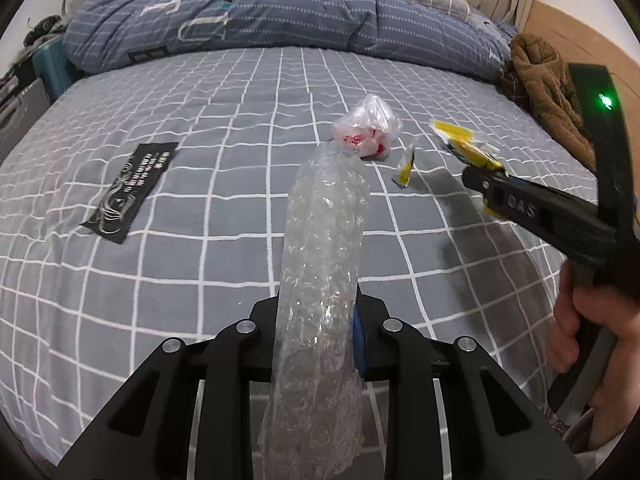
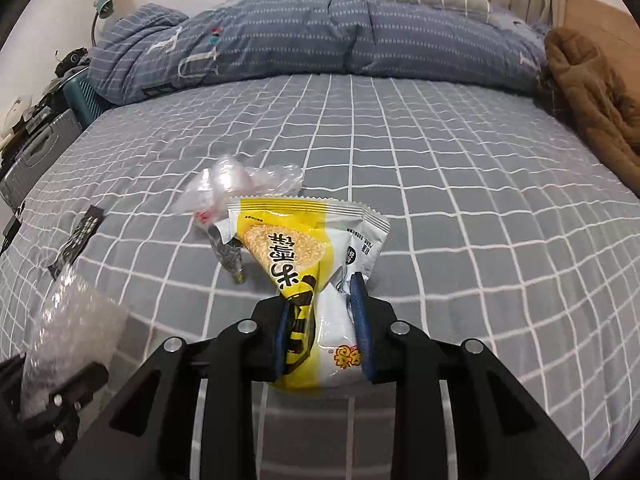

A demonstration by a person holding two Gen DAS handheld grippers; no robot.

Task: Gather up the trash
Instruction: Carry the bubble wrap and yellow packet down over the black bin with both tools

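My left gripper (image 1: 318,320) is shut on a long piece of clear bubble wrap (image 1: 324,248), held above the bed; the wrap also shows at the left of the right wrist view (image 2: 68,332). My right gripper (image 2: 322,328) is shut on a yellow and white snack wrapper (image 2: 296,240); it also shows in the left wrist view (image 1: 470,146). On the bed lie a crumpled clear plastic bag with red print (image 1: 370,128) (image 2: 236,184), a small torn wrapper scrap (image 1: 406,166) (image 2: 230,252) and a black packet (image 1: 130,186) (image 2: 78,236).
The grey checked bed sheet (image 1: 200,120) fills both views. A blue quilt (image 1: 260,12) lies rolled along the far side. A brown garment (image 1: 544,76) lies at the right edge. Luggage and clutter (image 2: 36,136) stand left of the bed.
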